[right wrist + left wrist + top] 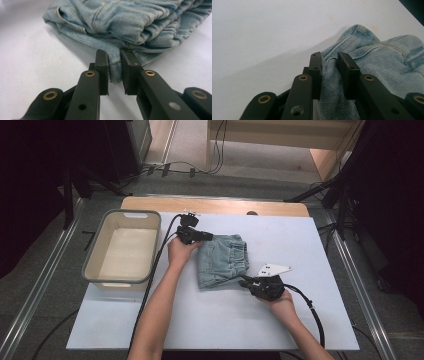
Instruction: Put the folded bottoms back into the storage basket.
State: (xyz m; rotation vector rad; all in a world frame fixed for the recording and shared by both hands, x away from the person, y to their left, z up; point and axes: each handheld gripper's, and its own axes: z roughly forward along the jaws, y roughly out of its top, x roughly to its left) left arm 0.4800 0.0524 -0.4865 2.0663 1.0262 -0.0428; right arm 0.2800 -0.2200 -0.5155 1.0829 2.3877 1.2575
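A folded pair of light blue denim shorts (222,261) lies in the middle of the white table (210,315). My left gripper (202,236) is at the shorts' far left corner, and its jaws are shut on a fold of the denim (329,75). My right gripper (246,281) is at the near right corner. Its jaws pinch the hem of the shorts (114,71), and the rest of the folded denim (130,22) is piled beyond them. A hand holds each gripper.
A grey plastic bin (123,247) stands on the left side of the table, beside the left hand. Black cables (155,270) trail from both grippers toward the near edge. Floor and dark stands surround the table.
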